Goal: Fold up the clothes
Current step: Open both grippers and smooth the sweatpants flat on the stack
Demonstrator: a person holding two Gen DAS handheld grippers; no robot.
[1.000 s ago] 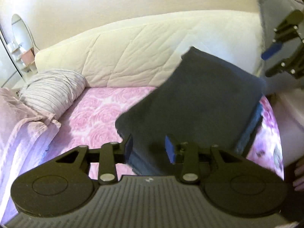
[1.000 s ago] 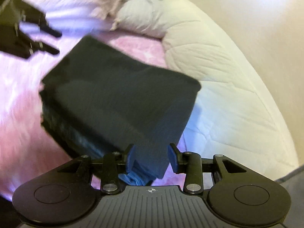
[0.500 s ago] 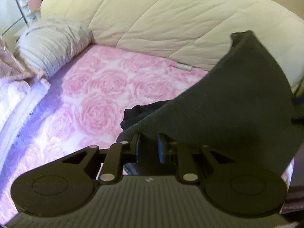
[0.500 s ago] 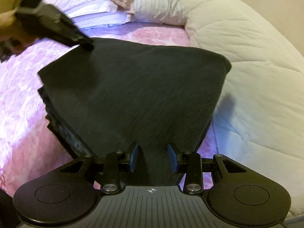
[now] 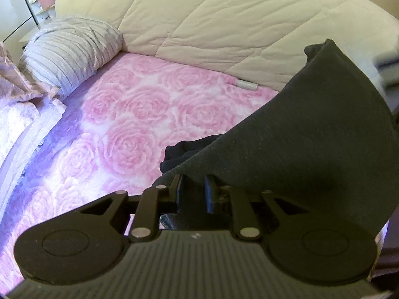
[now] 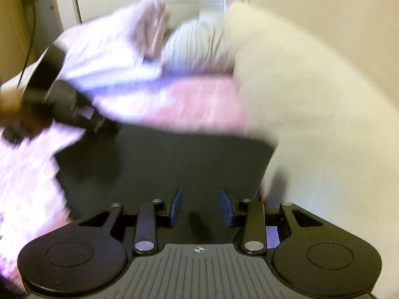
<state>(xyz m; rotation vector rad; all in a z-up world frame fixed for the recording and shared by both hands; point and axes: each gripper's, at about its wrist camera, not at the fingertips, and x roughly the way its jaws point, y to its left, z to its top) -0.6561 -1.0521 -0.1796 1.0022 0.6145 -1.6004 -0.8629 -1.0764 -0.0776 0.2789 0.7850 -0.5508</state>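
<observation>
- Your left gripper (image 5: pixel 194 191) tilts steeply down, its jaws closing, dark cloth between the pads
- Your right gripper (image 6: pixel 200 208) slants down, jaws parted partway, nothing visibly pinched; the view is blurred

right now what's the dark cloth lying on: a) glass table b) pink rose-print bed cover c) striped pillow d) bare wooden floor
b: the dark cloth lies on the pink rose-print bed cover, while the striped pillow sits apart at the far end.
</observation>
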